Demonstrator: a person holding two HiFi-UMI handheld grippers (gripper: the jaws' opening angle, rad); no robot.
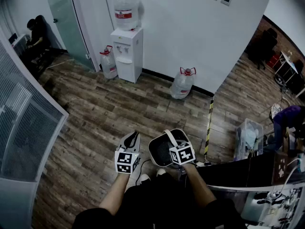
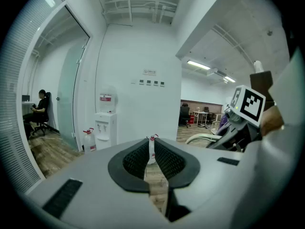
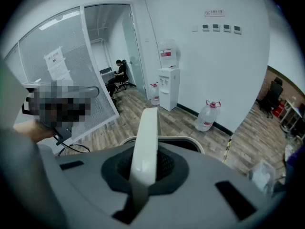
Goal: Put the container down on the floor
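Note:
The container (image 1: 162,150) is a white bucket-like tub with a dark inside and a white arched handle (image 1: 168,135). My right gripper (image 1: 175,142) is shut on that handle, and the tub hangs from it above the wooden floor (image 1: 95,123), close in front of the person's legs. In the right gripper view the handle (image 3: 145,142) runs up between the pads of the right gripper (image 3: 144,168), with the tub's rim (image 3: 193,143) behind. My left gripper (image 1: 130,140) hovers just left of the tub, apart from it. In its own view the left gripper (image 2: 151,152) is shut with nothing held.
A water dispenser (image 1: 127,49) stands at the far wall, with water bottles (image 1: 108,63) (image 1: 182,83) on the floor. A glass partition (image 1: 26,118) runs along the left. A yellow-black strip (image 1: 208,128), a clear box (image 1: 248,137) and a desk (image 1: 243,171) are right. A seated person (image 1: 35,35) is far left.

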